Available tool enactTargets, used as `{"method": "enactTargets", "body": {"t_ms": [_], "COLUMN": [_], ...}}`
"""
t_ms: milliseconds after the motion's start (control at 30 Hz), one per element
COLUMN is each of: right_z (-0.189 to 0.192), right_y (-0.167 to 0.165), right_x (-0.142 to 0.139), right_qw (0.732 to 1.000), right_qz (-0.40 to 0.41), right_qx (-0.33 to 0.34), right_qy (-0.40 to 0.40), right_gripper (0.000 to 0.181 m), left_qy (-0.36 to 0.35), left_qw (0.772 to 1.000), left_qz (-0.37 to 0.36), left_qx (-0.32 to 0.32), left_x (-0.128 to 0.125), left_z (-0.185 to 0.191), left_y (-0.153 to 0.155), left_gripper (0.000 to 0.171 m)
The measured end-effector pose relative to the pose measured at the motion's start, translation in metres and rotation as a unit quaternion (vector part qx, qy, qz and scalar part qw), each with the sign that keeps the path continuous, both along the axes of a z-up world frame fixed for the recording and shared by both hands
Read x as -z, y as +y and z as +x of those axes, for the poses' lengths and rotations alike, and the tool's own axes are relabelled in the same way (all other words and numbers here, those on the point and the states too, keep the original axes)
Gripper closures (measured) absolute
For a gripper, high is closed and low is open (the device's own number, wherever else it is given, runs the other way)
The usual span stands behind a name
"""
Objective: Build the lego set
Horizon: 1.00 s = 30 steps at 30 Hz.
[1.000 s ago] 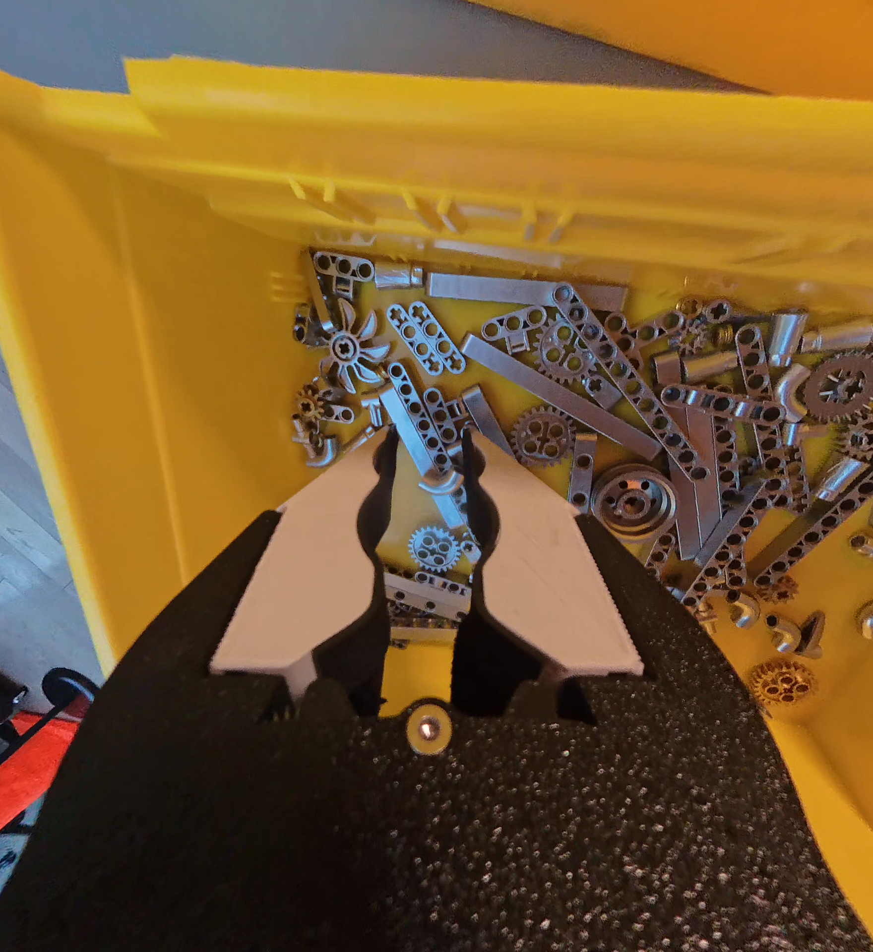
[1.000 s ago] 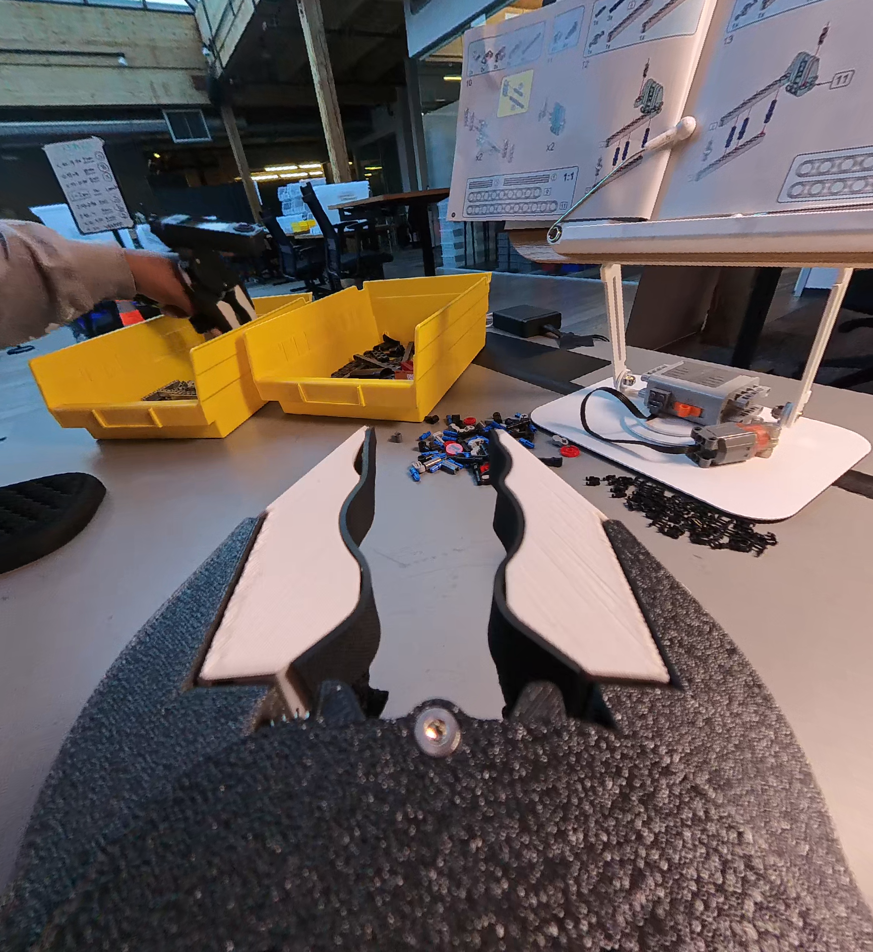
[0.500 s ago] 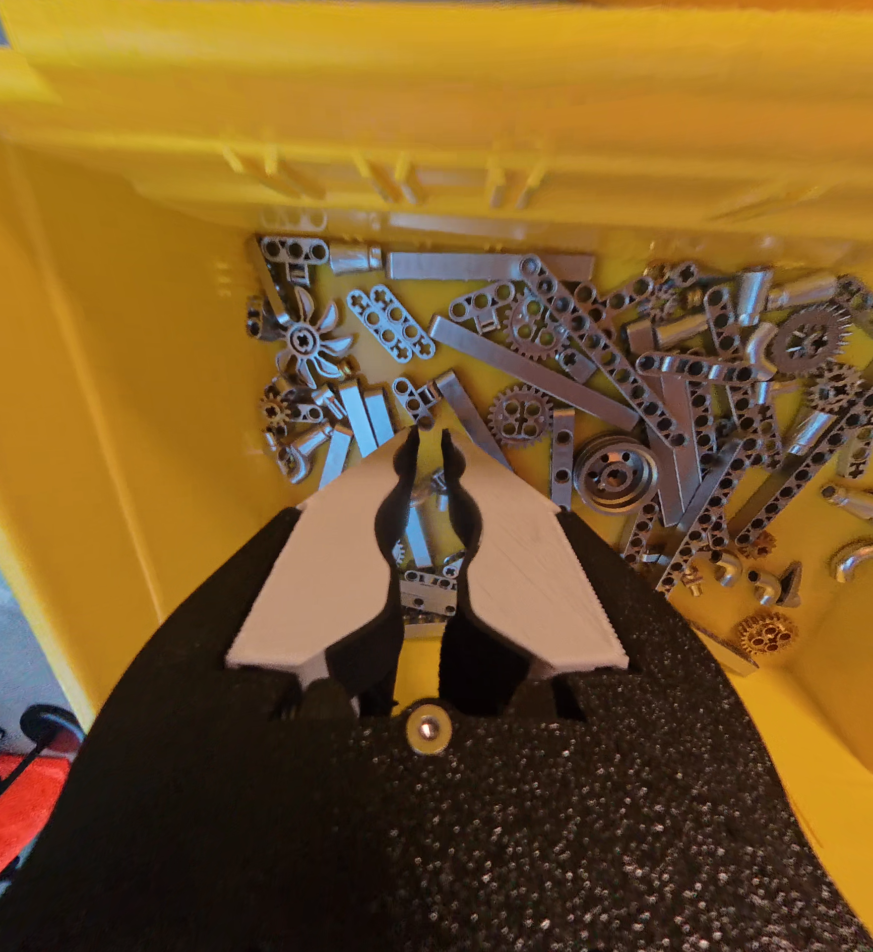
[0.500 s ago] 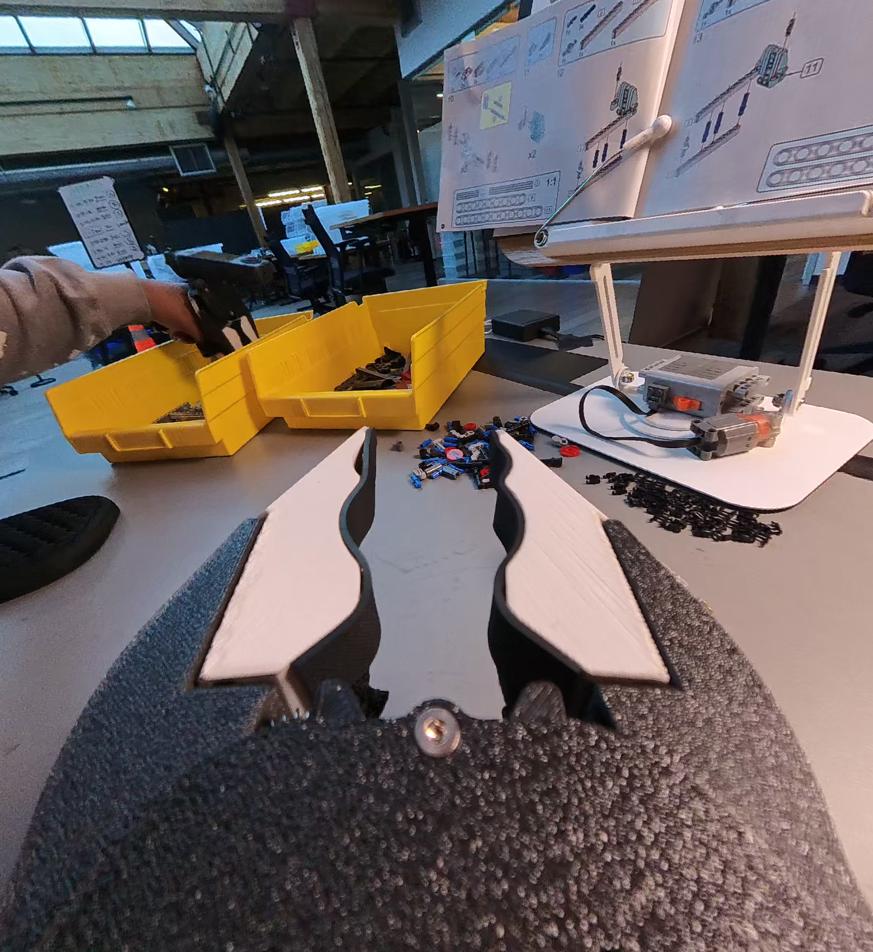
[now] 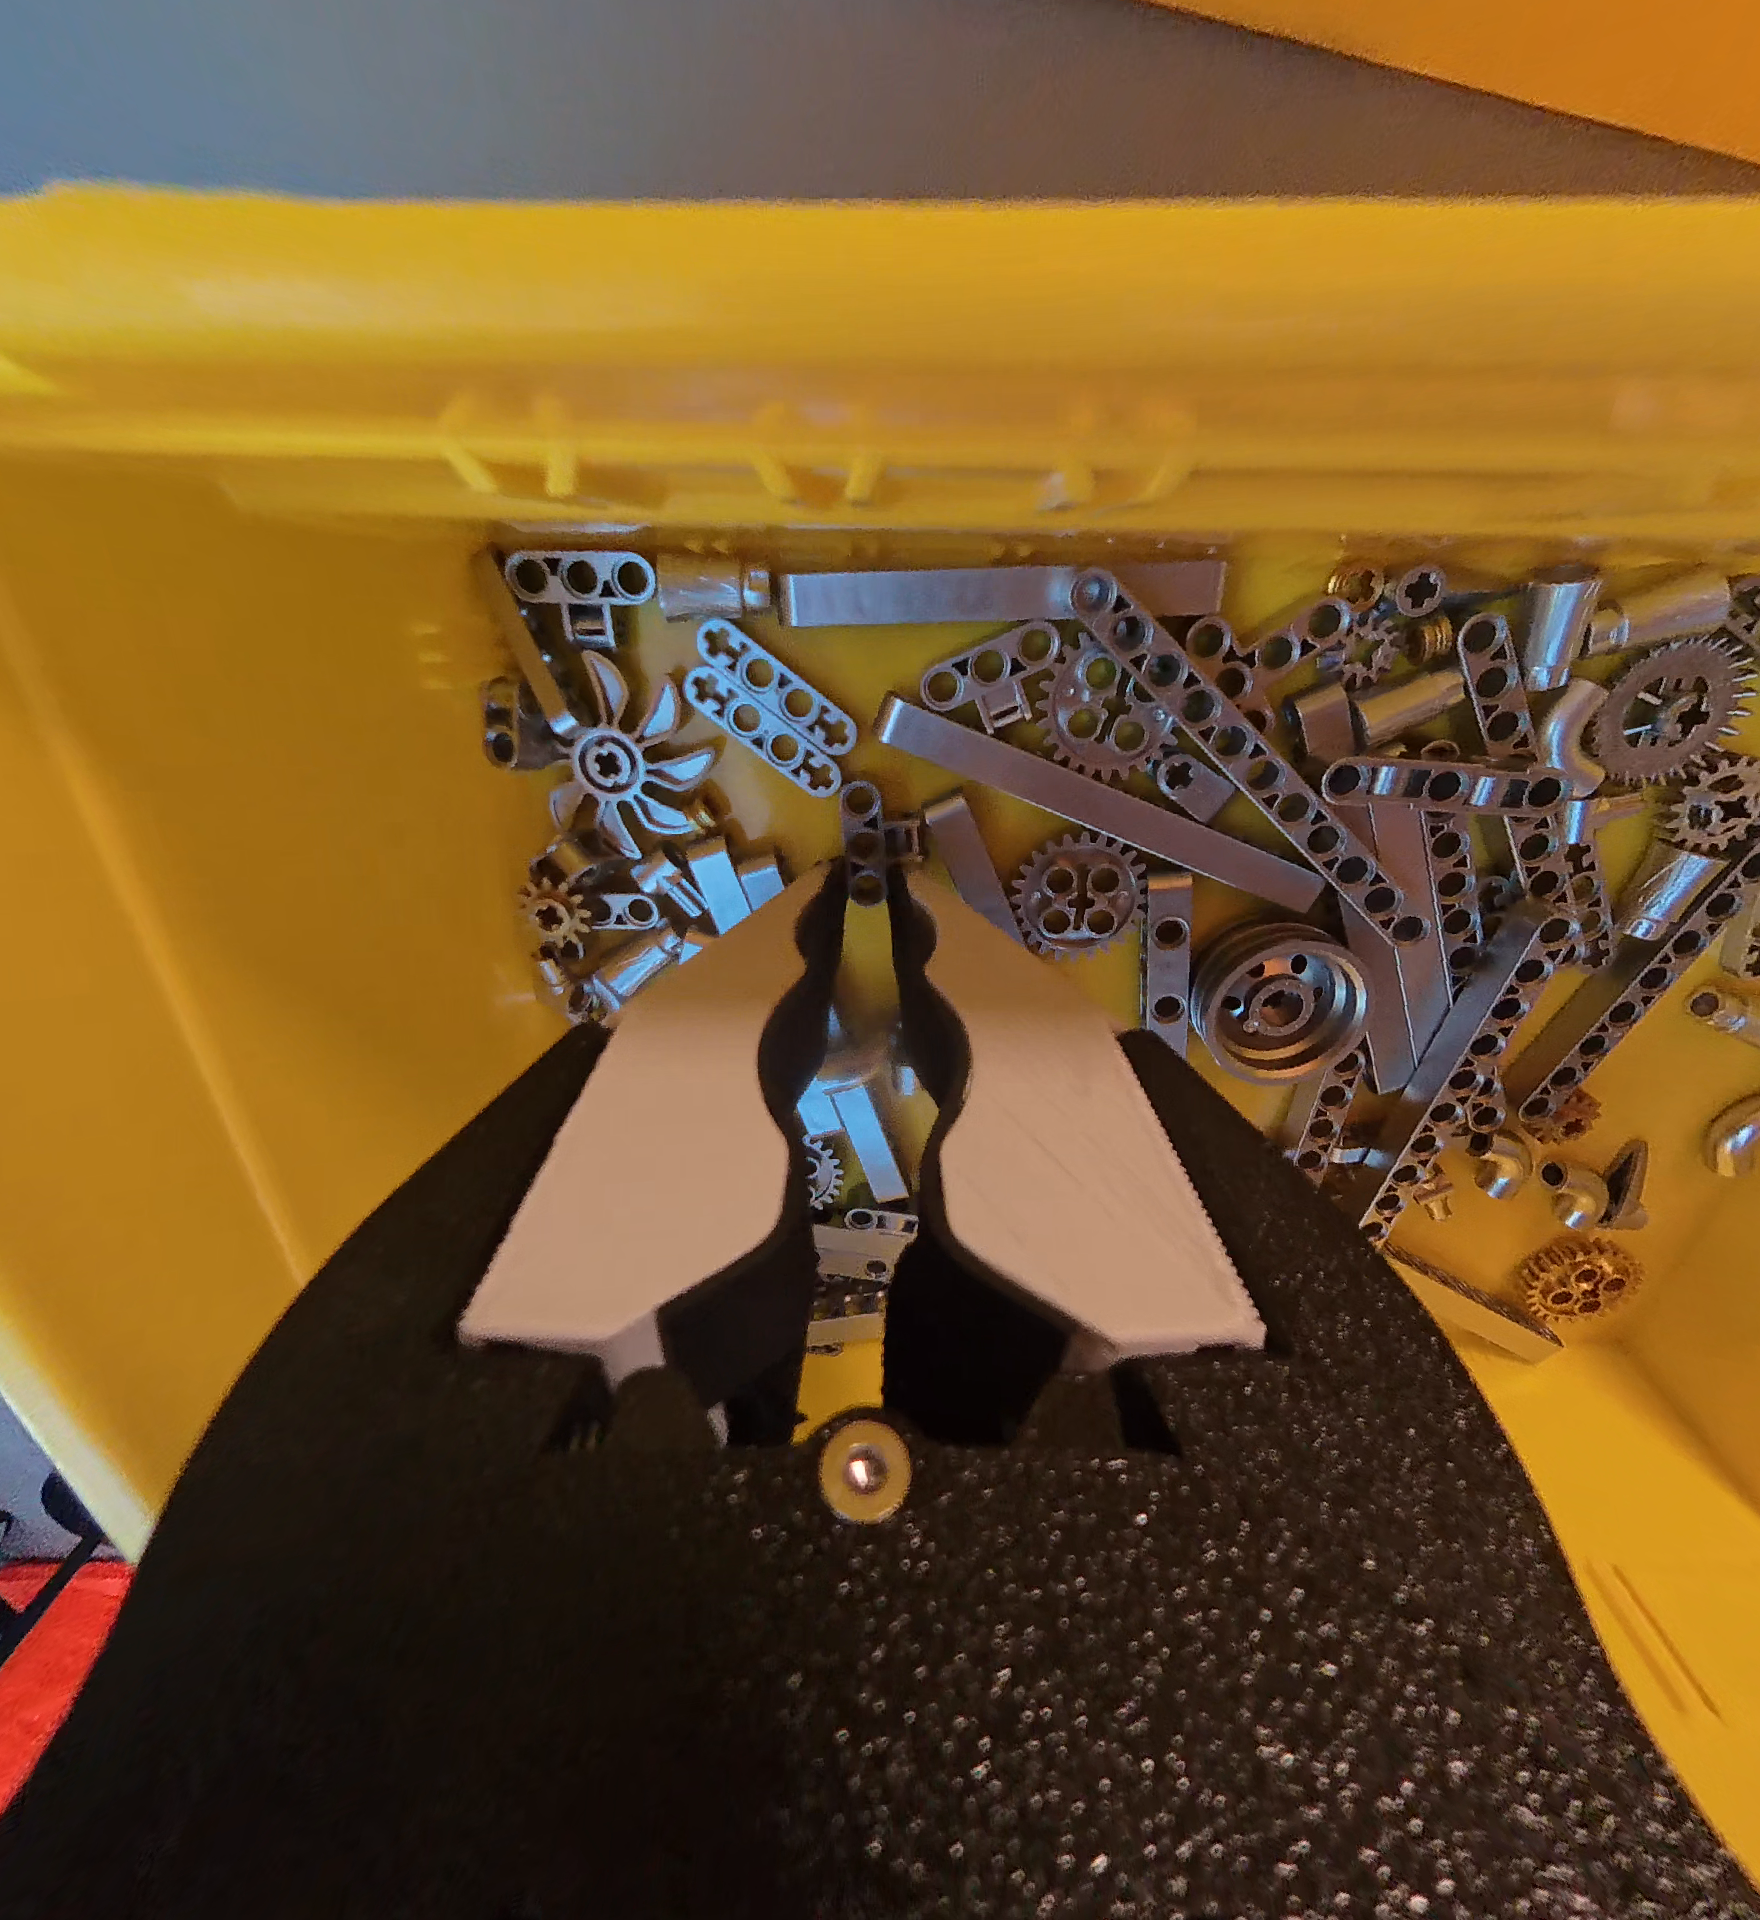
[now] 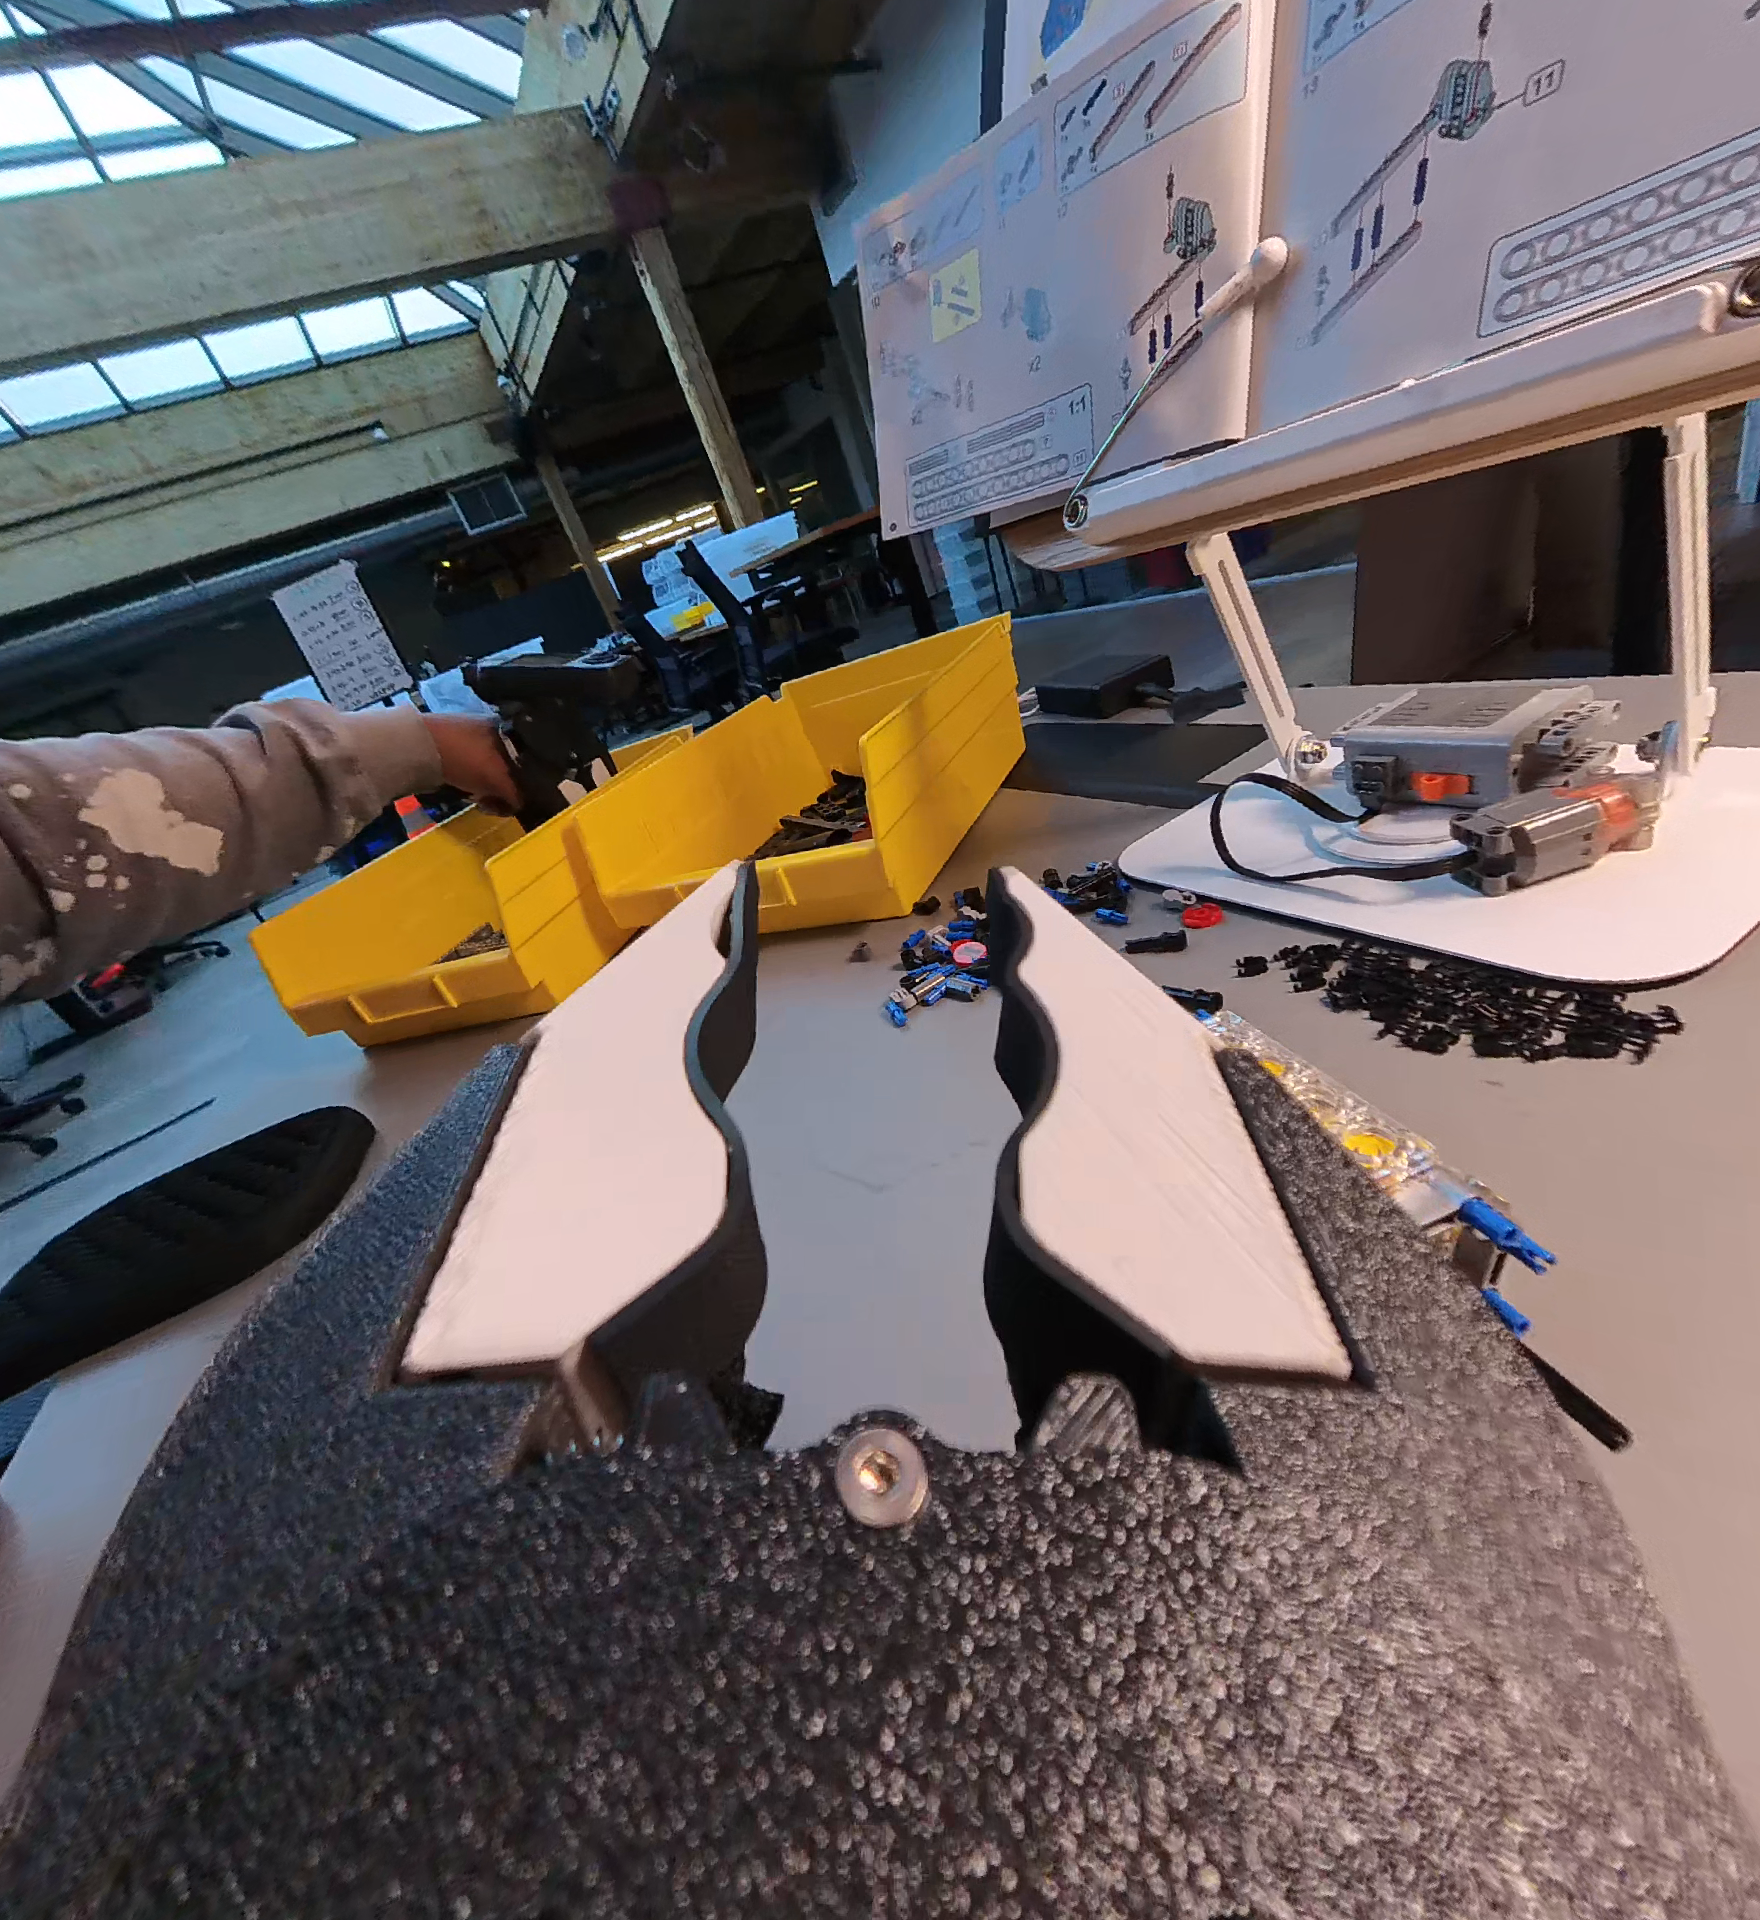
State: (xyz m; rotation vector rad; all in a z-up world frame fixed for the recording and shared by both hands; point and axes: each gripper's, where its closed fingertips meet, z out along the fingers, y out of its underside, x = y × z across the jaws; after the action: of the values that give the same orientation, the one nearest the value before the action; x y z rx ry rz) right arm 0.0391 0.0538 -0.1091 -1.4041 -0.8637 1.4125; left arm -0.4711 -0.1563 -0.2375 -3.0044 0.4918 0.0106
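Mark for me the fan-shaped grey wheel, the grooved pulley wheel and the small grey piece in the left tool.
fan-shaped grey wheel (image 5: 614, 767), left wrist view, on its hub.
grooved pulley wheel (image 5: 1277, 1003), left wrist view, on its centre.
small grey piece (image 5: 868, 840), left wrist view, on the part above the tool tips.

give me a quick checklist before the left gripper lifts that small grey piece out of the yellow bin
1. Left gripper shut on the small grey connector: ok.
2. Grip depth: only the fingertips pinch it: not ok.
3. Connector free of neighbouring parts: cannot tell.
4. Way up past the yellow bin wall and rim: ok.
5. Right gripper open, holding nothing, over the table: ok.
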Motion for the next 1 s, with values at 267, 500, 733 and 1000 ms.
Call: {"method": "enactTargets", "body": {"t_ms": [267, 500, 733, 1000], "right_z": [-0.005, -0.005, -0.008, -0.009], "right_y": [-0.014, -0.018, -0.045, -0.054], "right_x": [0.006, 0.014, 0.022, 0.027], "right_qw": [0.992, 0.965, 0.945, 0.938], "right_qz": [0.107, 0.215, 0.265, 0.278], "right_qx": [-0.003, 0.013, -0.046, -0.066], "right_qy": [-0.065, -0.149, -0.187, -0.196], "right_gripper": [0.138, 0.111, 0.101, 0.101], "left_qy": [0.004, -0.077, -0.17, -0.19], "left_qw": [0.989, 0.964, 0.953, 0.952], "left_qz": [0.148, 0.225, 0.194, 0.177], "left_qx": [0.01, 0.115, 0.158, 0.16], "left_x": [-0.089, -0.118, -0.033, -0.002], "left_z": [0.046, 0.226, 0.358, 0.388], "left_y": [0.014, 0.012, 0.01, 0.016], "left_gripper": [0.166, 0.165, 0.165, 0.159]}}
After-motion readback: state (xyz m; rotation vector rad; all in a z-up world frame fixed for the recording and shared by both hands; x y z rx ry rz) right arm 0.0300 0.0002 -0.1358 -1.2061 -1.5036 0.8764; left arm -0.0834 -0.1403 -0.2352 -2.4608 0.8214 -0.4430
